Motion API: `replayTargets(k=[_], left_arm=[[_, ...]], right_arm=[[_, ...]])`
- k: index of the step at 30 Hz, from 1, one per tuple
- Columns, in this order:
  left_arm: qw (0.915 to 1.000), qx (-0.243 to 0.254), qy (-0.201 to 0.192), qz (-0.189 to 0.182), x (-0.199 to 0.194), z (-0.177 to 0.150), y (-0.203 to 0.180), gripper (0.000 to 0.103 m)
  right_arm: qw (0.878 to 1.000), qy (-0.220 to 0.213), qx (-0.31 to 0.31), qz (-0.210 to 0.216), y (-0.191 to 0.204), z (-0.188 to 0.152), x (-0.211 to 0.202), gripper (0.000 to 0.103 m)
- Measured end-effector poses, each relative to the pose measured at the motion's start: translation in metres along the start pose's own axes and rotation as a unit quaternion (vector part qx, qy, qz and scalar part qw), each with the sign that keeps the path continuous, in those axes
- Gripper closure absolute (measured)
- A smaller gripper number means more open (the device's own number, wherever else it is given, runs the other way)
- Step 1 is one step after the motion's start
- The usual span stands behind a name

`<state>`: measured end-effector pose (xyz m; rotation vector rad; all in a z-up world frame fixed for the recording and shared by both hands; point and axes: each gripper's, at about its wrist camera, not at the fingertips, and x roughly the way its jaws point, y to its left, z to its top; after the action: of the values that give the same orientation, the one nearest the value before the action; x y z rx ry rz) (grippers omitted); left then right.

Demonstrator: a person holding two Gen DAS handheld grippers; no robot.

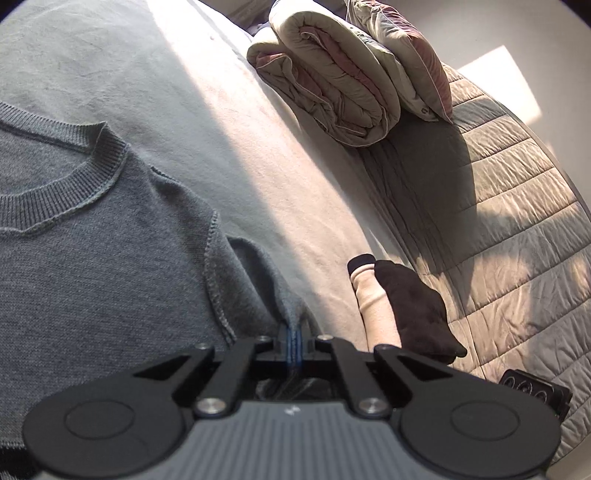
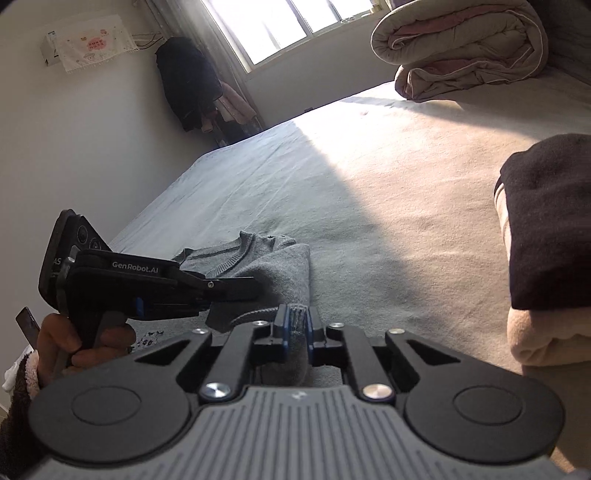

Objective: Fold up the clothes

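Observation:
A grey knit sweater [image 1: 110, 258] lies on the pale bed sheet [image 1: 236, 155], its ribbed collar to the left. My left gripper [image 1: 293, 338] is shut on a pinched fold at the sweater's right edge. In the right wrist view the sweater [image 2: 280, 262] appears bunched up, and my right gripper [image 2: 297, 319] is shut on a ridge of its grey fabric. The left gripper [image 2: 255, 291] sits just to the left of it, held by a person's hand [image 2: 74, 339], its tips at the same bunched cloth.
A rolled quilt [image 1: 332, 85] and a pillow [image 1: 406, 55] lie at the head of the bed. Folded black and cream garments [image 1: 399, 310] rest beside a quilted cover [image 1: 517, 240]; they appear at the right edge [image 2: 546, 240]. A dark coat [image 2: 188, 85] hangs by the window [image 2: 280, 22].

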<state>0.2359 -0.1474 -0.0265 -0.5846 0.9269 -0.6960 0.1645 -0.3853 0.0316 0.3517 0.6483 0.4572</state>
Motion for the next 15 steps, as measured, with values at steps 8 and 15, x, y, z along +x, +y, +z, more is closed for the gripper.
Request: replayTargets(k=[8, 15], left_arm=[[0.9978, 0.059, -0.017, 0.024, -0.011, 0.016, -0.042, 0.101], [0.994, 0.056, -0.023, 0.092, -0.052, 0.011, -0.012, 0.101]], right_arm=[[0.998, -0.054, 0.007, 0.031, -0.022, 0.0, -0.023, 0.075], [0.998, -0.015, -0.009, 0.063, -0.009, -0.009, 0.01, 0.05]])
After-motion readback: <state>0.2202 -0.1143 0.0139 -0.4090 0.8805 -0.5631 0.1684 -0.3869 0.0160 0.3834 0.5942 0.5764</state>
